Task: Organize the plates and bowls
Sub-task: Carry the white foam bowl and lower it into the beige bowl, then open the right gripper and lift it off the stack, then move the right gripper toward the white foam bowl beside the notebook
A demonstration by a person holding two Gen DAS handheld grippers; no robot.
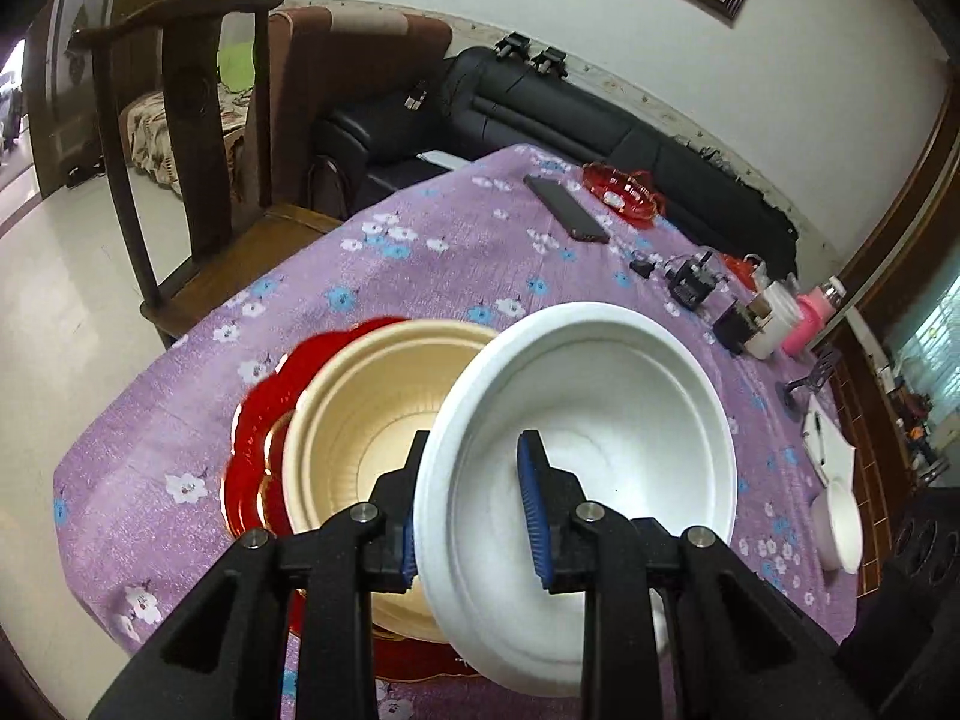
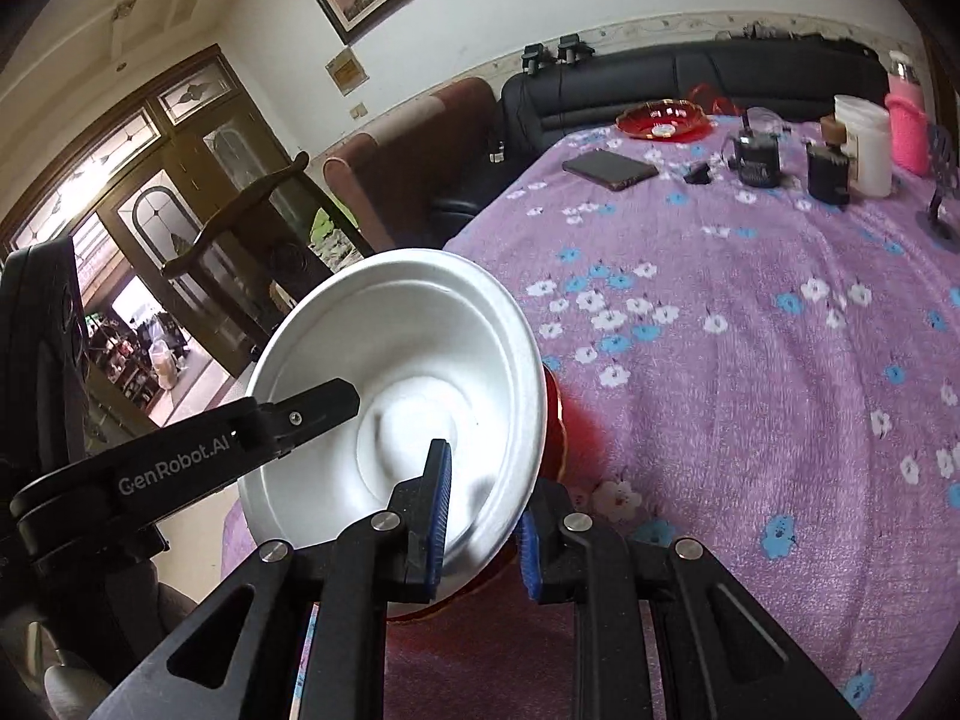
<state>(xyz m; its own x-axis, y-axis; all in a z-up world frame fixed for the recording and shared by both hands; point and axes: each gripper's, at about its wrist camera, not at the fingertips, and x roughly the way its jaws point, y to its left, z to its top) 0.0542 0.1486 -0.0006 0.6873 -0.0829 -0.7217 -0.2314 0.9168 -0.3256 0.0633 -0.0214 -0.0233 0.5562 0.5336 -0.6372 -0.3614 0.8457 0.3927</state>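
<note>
A white bowl (image 1: 576, 462) hung tilted in mid-air, pinched at opposite sides of its rim by both hand-held grippers. The left gripper (image 1: 474, 510) was closed on the rim's near-left edge, one blue pad inside the wall and one outside; the right gripper (image 2: 483, 510) clamped the edge nearest it the same way, with the left tool's black finger reaching in from the far side of the bowl in the right wrist view.

Just beyond and left of the left gripper's fingers sat a tan bowl (image 1: 372, 420), resting on a red scalloped plate (image 1: 264, 420) on the purple floral tablecloth (image 2: 750, 360). The white bowl overlapped the tan one's right rim in the left wrist view; whether they touched could not be told.

The likely next step was nesting white into tan, and the risks lay in that descent. With two grips on one thin rim (the wall looked like light foam or plastic), any mismatch between the hands could twist, crease or crack it. Lowered at the present tilt, its low edge could catch the tan bowl's rim and shove bowl and plate toward the table edge, which lay near them on that side. Releasing one grip early could let the bowl swing and slip from the other.

Far ahead of both grippers, well clear, lay a phone (image 1: 567, 207), a red glass dish (image 2: 663, 117) and a cluster of small containers.
</note>
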